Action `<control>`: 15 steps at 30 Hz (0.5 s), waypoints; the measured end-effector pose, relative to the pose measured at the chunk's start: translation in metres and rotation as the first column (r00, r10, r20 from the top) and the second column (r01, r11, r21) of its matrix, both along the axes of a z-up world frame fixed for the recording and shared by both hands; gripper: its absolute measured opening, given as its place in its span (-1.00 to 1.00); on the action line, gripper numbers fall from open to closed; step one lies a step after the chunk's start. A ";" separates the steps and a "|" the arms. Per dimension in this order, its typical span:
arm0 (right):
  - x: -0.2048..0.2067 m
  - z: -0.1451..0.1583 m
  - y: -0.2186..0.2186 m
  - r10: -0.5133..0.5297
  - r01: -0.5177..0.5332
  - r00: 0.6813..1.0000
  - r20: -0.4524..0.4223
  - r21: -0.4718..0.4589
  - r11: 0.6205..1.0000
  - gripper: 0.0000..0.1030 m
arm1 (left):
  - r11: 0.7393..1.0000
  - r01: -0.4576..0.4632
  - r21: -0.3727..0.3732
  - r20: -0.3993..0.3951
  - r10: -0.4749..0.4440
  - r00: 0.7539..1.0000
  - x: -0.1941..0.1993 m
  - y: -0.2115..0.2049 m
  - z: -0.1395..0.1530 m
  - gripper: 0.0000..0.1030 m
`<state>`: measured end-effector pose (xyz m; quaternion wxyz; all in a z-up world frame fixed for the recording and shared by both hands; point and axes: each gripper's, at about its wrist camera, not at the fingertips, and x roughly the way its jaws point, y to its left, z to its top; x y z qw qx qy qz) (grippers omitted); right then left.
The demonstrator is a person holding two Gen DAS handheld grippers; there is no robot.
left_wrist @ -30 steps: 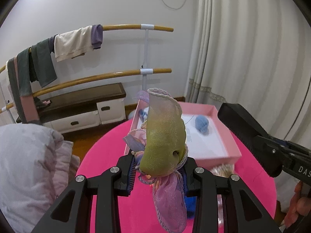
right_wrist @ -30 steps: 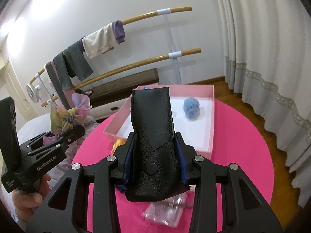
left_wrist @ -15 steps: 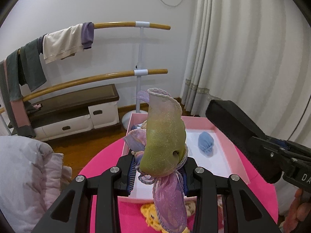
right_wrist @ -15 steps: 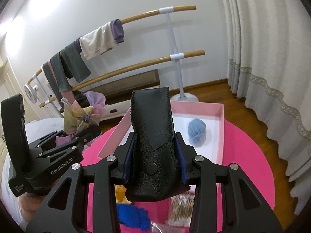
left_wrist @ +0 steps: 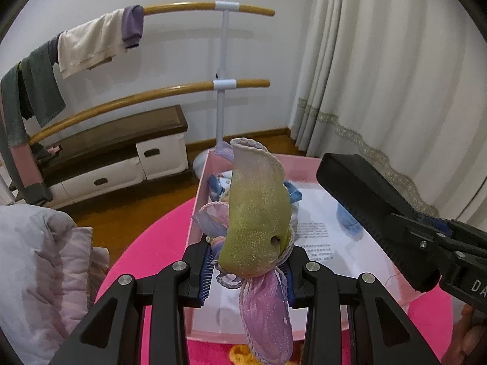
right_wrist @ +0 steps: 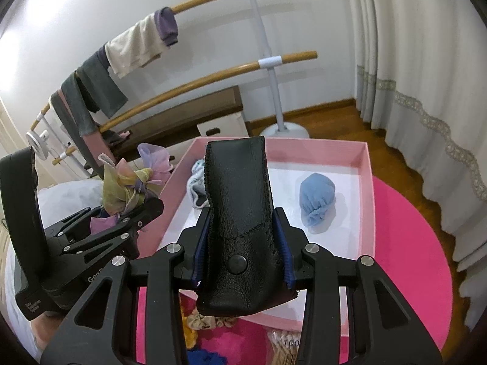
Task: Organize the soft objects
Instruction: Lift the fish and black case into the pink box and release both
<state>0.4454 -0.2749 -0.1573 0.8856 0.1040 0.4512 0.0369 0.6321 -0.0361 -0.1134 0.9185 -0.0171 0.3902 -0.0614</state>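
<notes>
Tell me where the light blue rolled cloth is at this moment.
The light blue rolled cloth lies inside the pink box, on its right half near the right wall, just beyond the black leather pouch held by the right gripper.

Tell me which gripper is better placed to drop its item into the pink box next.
Probably the right gripper: its black leather pouch hangs over the pink box floor. The left gripper, shut on the organza bow, sits nearer the box's near-left edge.
</notes>
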 end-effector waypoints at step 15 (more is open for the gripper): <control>0.013 -0.032 -0.004 -0.033 0.036 0.997 -0.073 0.039 0.999 0.04 | 0.998 0.000 0.063 -0.018 0.001 1.000 0.053 -0.018 -0.027 0.57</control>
